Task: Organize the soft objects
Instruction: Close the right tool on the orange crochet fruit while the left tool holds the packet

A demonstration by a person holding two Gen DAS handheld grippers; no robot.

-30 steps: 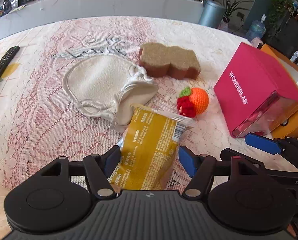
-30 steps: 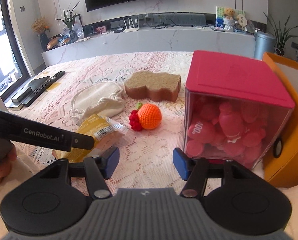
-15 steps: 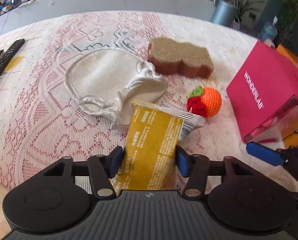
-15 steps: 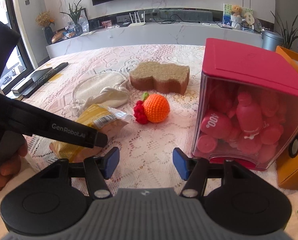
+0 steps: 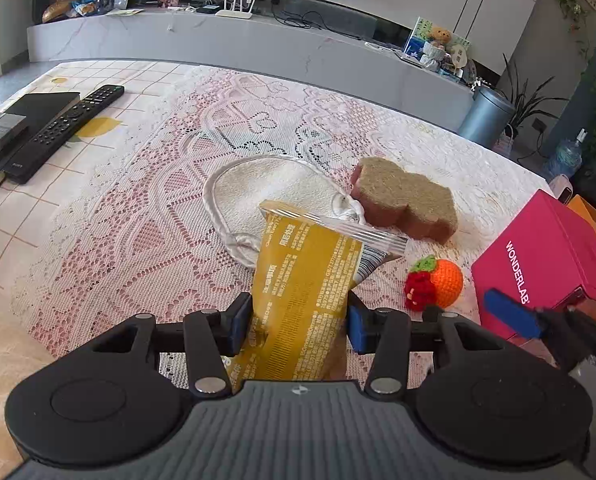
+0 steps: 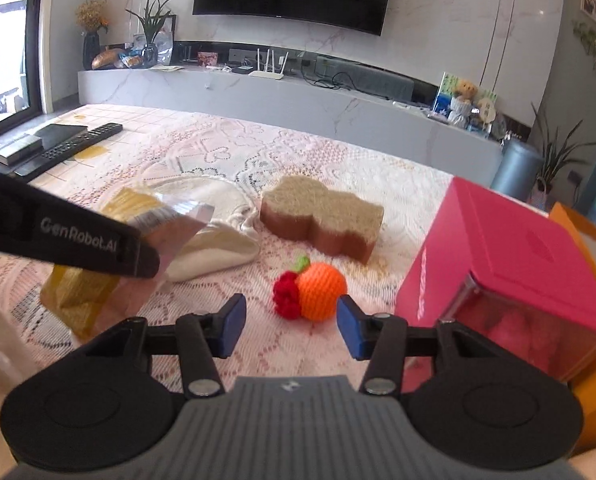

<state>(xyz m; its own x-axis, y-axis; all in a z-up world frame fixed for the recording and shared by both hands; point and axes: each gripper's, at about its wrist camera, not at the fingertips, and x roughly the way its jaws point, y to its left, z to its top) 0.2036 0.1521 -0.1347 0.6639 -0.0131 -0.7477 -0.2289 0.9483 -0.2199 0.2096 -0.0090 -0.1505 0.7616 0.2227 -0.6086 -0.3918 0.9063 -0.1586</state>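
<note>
A yellow snack packet stands tilted up off the lace cloth. My left gripper has its jaws closing, and both blue pads press on the packet's sides. In the right wrist view the same packet hangs under that gripper's black finger. My right gripper is closing too, with nothing between its pads. A crocheted orange with a red flower lies just beyond its fingertips, untouched. A white drawstring pouch and a brown sponge lie farther back.
A pink lidded box of pink items stands at the right, with an orange bin behind it. A remote and dark flat devices lie at the table's far left. The lace cloth covers the table.
The left jaws narrowed onto the yellow packet and raised it, so it now tilts up. The right gripper swung left until the crocheted orange sits ahead of its fingers, and its jaws narrowed.
</note>
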